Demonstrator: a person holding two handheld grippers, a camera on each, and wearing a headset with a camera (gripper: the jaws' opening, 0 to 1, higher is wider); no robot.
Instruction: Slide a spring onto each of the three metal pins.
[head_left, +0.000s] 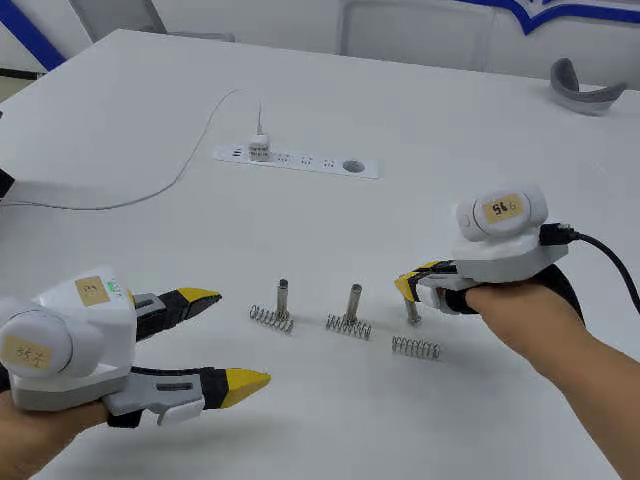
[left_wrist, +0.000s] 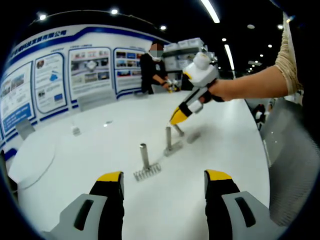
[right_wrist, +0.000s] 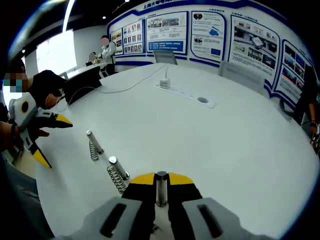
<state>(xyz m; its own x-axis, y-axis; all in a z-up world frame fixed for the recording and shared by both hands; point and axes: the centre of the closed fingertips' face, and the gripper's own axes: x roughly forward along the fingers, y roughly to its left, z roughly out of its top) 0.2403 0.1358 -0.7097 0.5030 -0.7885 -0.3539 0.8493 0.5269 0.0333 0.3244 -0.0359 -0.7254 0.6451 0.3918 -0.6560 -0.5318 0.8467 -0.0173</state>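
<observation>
Three short metal pins stand in a row on the white table: left pin (head_left: 282, 297), middle pin (head_left: 353, 300), right pin (head_left: 412, 313). A spring lies flat by each: left spring (head_left: 271, 319), middle spring (head_left: 348, 326), right spring (head_left: 415, 348). My right gripper (head_left: 410, 285) is shut on the right pin (right_wrist: 161, 189), which sits between its yellow tips (right_wrist: 161, 179). My left gripper (head_left: 225, 340) is open and holds nothing, just left of the row, with jaws wide (left_wrist: 164, 177). It faces the left pin (left_wrist: 144, 156) and left spring (left_wrist: 147, 172).
A white power strip (head_left: 297, 160) with a plugged charger and cable lies farther back on the table. A grey curved object (head_left: 585, 90) rests at the back right. Chairs stand at the far table edge. A person (left_wrist: 152, 70) stands in the background.
</observation>
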